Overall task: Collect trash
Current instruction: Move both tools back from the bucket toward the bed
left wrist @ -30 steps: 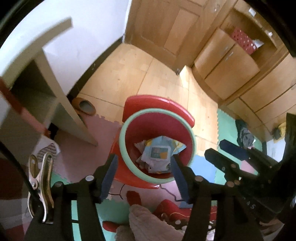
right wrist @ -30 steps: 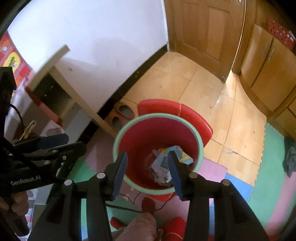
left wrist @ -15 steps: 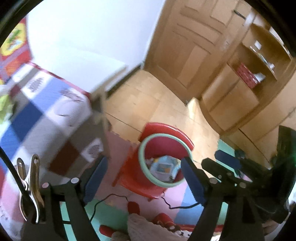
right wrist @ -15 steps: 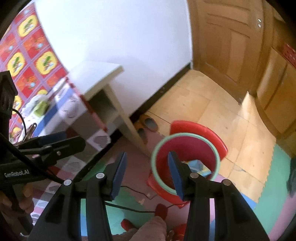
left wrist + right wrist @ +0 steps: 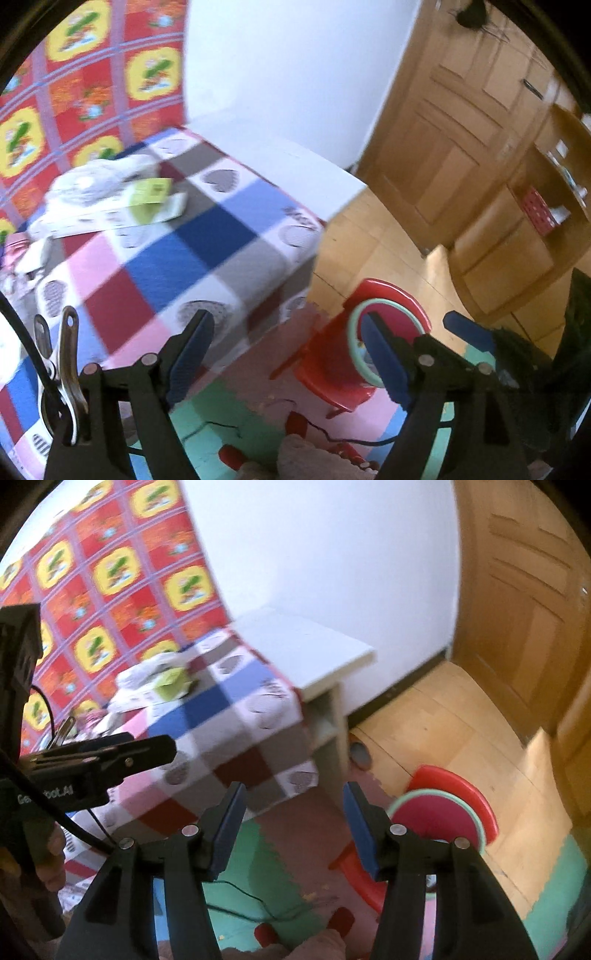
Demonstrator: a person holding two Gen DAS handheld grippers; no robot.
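Note:
A red bin [image 5: 397, 295] with a pale green rim stands on the floor, low and right in the left wrist view; its contents are mostly hidden. The same bin [image 5: 424, 794] sits lower right in the right wrist view. On a table with a checked cloth [image 5: 192, 243] lies litter: a white plastic bag [image 5: 88, 181], a green packet [image 5: 149, 192] and a flat white box [image 5: 107, 218]. That litter pile [image 5: 162, 679] lies far from both grippers. My left gripper [image 5: 286, 356] is open and holds nothing. My right gripper [image 5: 294, 825] is open too, hovering over the floor mats.
The white table top [image 5: 306, 650] juts past the cloth toward the wall. A slipper [image 5: 360, 755] lies under it. Coloured foam mats [image 5: 266, 853] cover the near floor, with a black cable across them. A wooden door [image 5: 469, 122] and cabinets [image 5: 517, 258] stand right.
Both views have swung up and left, away from the bin and onto the table. The bin has slid from centre to lower right. Both grippers stay open.

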